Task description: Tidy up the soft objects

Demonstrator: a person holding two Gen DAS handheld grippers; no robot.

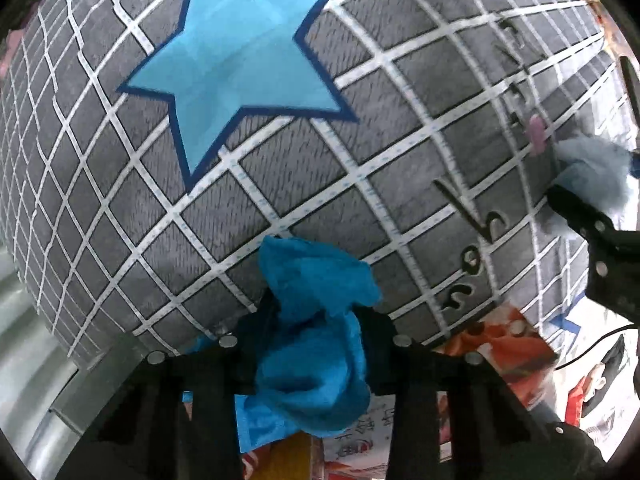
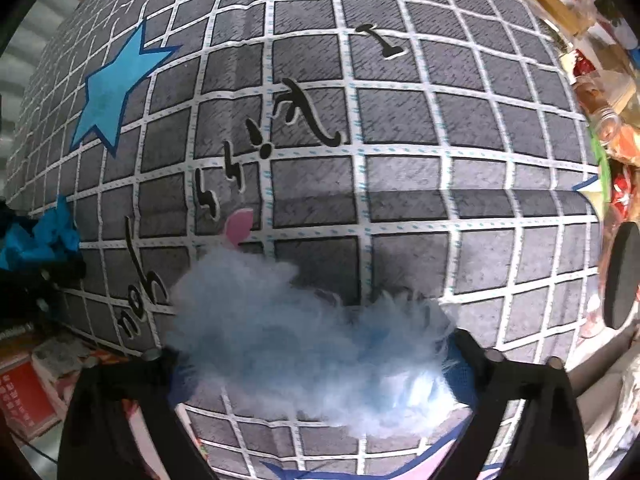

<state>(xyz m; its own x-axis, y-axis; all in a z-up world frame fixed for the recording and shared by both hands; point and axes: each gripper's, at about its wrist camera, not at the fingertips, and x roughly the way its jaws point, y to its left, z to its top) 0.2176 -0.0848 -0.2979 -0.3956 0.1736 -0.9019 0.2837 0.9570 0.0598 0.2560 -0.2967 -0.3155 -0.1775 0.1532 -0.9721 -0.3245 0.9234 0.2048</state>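
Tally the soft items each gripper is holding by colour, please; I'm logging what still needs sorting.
Bright blue cloth, in the left gripper: 1
Pale blue fluffy piece, in the right gripper: 1
Total: 2, both held over the grey grid mat

Your right gripper (image 2: 316,364) is clamping a pale blue fluffy toy (image 2: 304,340) at six o'clock, its fur bulging out between the fingers (image 2: 472,364). Behind it, the grey grid-pattern mat (image 2: 400,184) is filling the view, with a blue star (image 2: 110,92) printed at ten o'clock. At nine o'clock, your left gripper (image 2: 44,268) is gripping a bright blue cloth (image 2: 40,236). A black disc (image 2: 620,276) is sitting at three o'clock.
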